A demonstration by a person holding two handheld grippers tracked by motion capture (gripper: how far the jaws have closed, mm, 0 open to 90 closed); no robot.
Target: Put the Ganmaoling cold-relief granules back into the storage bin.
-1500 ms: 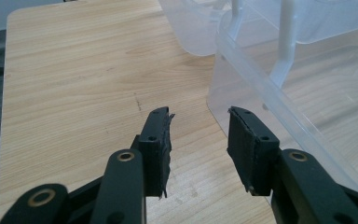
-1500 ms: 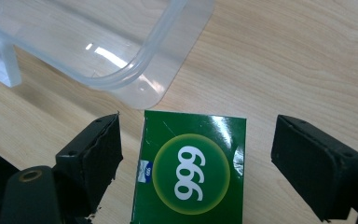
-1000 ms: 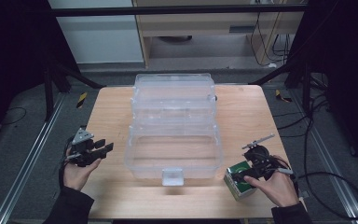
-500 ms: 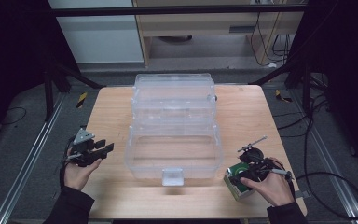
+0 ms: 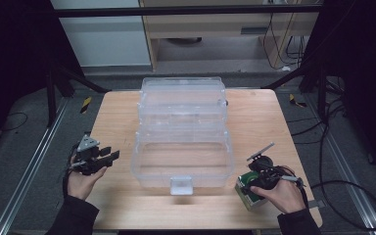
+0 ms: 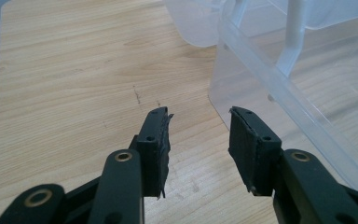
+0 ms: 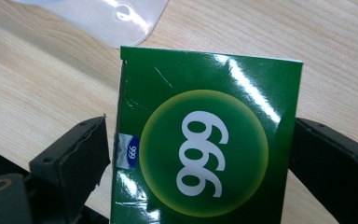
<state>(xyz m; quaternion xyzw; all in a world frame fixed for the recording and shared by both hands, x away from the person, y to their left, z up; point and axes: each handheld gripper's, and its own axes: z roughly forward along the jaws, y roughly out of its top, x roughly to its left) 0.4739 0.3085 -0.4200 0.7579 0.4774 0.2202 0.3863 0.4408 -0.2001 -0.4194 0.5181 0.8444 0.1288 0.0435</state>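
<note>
Two handheld grippers flank a clear plastic storage box [image 5: 183, 142] that stands open at the middle of a wooden table [image 5: 117, 112], its lid tipped back toward the far edge and its latch tab facing the near edge. Near the table's near-right corner, the right gripper [image 5: 254, 183] has its jaws on either side of a green carton [image 7: 205, 140] printed "999"; a sliver of gap shows beside one pad, so whether the grip is firm cannot be told. The carton sits just beside the box's front right corner, seemingly positioned for loading into the open compartment. By the left edge, the left gripper [image 6: 198, 140] hovers with its jaws spread and empty, pointed at the box's side wall, probably ready to steady it.
</note>
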